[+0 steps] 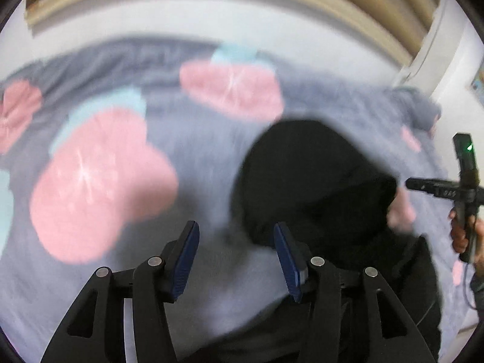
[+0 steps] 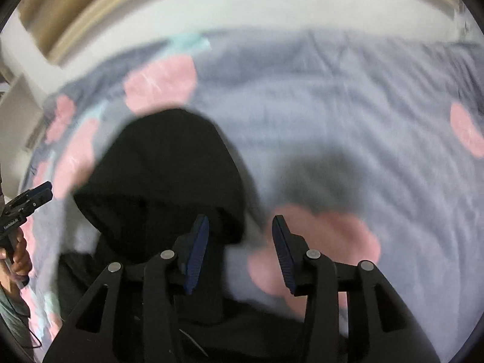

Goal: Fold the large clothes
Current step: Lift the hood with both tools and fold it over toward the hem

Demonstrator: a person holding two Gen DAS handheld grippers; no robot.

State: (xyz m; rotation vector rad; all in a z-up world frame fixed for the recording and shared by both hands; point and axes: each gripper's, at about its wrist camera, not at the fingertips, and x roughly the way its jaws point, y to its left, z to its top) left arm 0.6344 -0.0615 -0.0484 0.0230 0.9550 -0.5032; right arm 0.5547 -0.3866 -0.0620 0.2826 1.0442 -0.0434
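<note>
A black garment (image 1: 317,181) with a rounded hood lies on the bed, blurred in both views. My left gripper (image 1: 236,254) hangs open above its left edge; only bedspread shows between the blue pads (image 1: 187,260). In the right wrist view the same black garment (image 2: 169,181) fills the lower left. My right gripper (image 2: 240,251) is open over the garment's right edge, with bedspread between its pads and nothing held. Each view catches the other gripper at its border: the right gripper (image 1: 423,186) and the left gripper (image 2: 30,199), each in a hand.
A grey-lilac bedspread (image 1: 196,151) with pink and pale blue flowers covers the bed (image 2: 363,121). Beyond it are a white wall (image 1: 242,21) and a beige band (image 2: 90,15). A hand (image 1: 462,236) holds the right gripper's handle.
</note>
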